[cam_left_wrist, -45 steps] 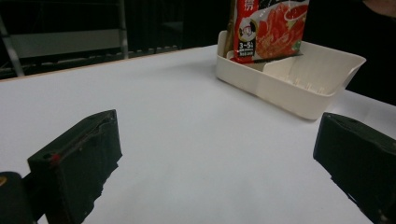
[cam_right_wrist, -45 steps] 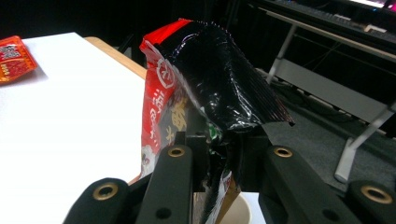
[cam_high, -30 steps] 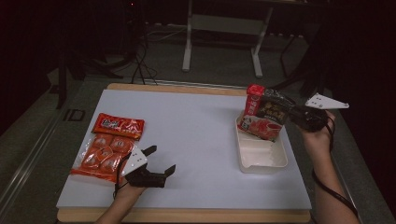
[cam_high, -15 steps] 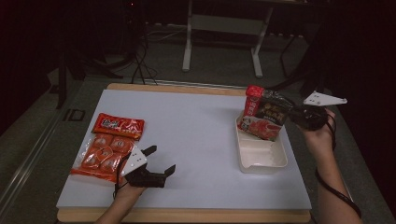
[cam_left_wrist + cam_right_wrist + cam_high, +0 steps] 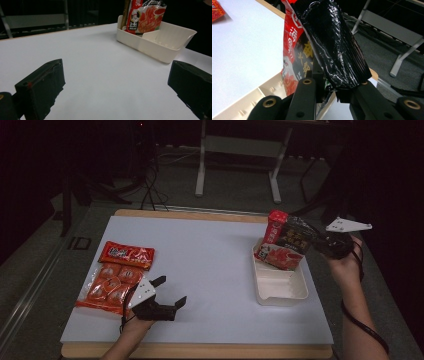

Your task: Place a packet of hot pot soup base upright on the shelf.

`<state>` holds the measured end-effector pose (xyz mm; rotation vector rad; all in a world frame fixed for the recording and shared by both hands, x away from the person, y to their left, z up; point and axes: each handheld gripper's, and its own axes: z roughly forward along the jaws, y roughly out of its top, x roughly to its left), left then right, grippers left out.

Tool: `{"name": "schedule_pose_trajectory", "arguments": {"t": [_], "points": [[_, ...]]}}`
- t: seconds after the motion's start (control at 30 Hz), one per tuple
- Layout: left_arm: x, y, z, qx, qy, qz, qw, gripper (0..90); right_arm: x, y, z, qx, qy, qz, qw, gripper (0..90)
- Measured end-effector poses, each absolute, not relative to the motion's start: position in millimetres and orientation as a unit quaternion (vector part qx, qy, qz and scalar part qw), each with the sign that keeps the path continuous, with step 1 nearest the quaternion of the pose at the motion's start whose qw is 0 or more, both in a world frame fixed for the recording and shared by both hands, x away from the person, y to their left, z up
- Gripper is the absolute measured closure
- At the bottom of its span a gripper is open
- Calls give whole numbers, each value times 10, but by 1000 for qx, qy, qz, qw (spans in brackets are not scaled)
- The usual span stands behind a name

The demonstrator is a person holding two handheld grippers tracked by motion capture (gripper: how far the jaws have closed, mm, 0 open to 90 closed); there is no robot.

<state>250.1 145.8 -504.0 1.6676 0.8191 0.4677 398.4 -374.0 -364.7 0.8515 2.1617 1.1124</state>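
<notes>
A red and black food packet (image 5: 287, 242) stands tilted over the far end of a cream plastic tray (image 5: 292, 292) on the right of the white table. My right gripper (image 5: 320, 242) is shut on its crinkled black upper part (image 5: 332, 47), with the jaws (image 5: 334, 87) pinching the foil. From the left gripper view the packet (image 5: 146, 15) has its lower edge behind the tray's wall (image 5: 155, 46). My left gripper (image 5: 167, 292) rests low on the table near the front left. It is open, wide apart, with nothing between the fingers (image 5: 116, 87).
Two red snack packs lie at the left: a small flat one (image 5: 126, 255) and a larger clear bag of orange pieces (image 5: 107, 285) right beside my left gripper. Dark floor, cables and a metal stand's legs (image 5: 202, 170) lie beyond the table's far edge.
</notes>
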Motion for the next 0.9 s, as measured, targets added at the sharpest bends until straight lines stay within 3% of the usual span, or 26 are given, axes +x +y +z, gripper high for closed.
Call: {"name": "schedule_pose_trajectory", "arguments": {"t": [0.33,0.9], "points": [[2497,1470,-5035,711,351,199,576,16,3960,-3644,-3581,304,817,385,303,807],[2495,1429,-5039,715,344,196,576,16,4024,-3560,-3635,310,850,320,283,810]]}}
